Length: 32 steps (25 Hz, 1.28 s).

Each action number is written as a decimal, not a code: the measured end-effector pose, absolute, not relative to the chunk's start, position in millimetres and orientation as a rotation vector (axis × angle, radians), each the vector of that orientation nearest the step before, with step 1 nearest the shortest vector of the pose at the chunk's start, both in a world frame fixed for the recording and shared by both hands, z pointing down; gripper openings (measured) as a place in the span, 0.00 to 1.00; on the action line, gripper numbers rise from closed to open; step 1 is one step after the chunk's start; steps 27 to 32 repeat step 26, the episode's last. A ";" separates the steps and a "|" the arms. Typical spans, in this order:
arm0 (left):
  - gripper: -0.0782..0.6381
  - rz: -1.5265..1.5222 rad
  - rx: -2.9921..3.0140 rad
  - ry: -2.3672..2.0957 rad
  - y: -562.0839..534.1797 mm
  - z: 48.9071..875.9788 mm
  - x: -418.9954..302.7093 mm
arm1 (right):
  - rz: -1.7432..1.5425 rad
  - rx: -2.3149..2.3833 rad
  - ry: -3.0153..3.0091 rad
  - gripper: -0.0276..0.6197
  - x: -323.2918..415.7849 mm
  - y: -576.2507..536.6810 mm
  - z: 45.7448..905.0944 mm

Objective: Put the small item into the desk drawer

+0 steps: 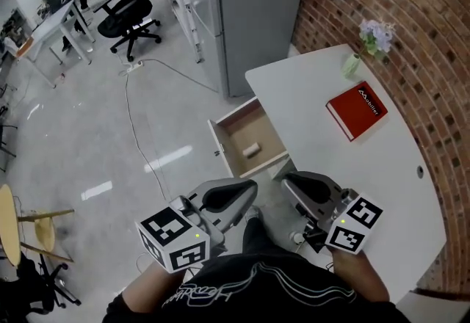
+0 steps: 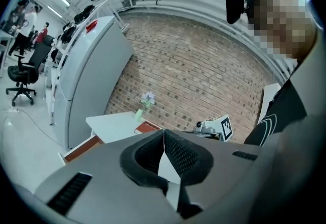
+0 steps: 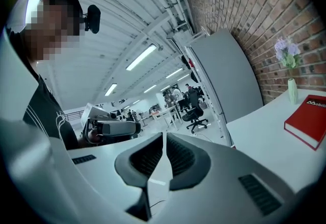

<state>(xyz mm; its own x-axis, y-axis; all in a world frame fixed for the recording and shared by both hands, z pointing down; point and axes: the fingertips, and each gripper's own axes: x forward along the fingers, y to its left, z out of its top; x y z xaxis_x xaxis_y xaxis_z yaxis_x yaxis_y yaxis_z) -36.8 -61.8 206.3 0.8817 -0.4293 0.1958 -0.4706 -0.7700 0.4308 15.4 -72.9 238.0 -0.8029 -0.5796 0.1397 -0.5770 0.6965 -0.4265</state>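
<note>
The small tan item lies inside the open wooden desk drawer, which sticks out from the white desk. My left gripper hangs below the drawer, near the person's body, shut with nothing between its fingers. My right gripper is beside it over the desk's near edge, also shut and empty. The left gripper view shows the left gripper with its pads meeting, and the drawer beyond. In the right gripper view, the right gripper has its pads together and points toward the room.
A red book and a green vase of flowers sit at the desk's far end by the brick wall. A grey cabinet stands behind the drawer. A cable runs over the floor; an office chair is farther off.
</note>
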 end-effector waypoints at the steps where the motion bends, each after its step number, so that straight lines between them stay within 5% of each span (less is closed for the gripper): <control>1: 0.14 0.112 2.587 -0.661 -55.7 200.1 -38.2 | -0.705 -0.980 2.893 0.13 12.9 -67.2 232.9; 32: 0.14 0.126 2.654 -0.680 -33.9 187.4 -51.9 | -0.581 -1.040 2.944 0.13 -3.1 -50.2 210.5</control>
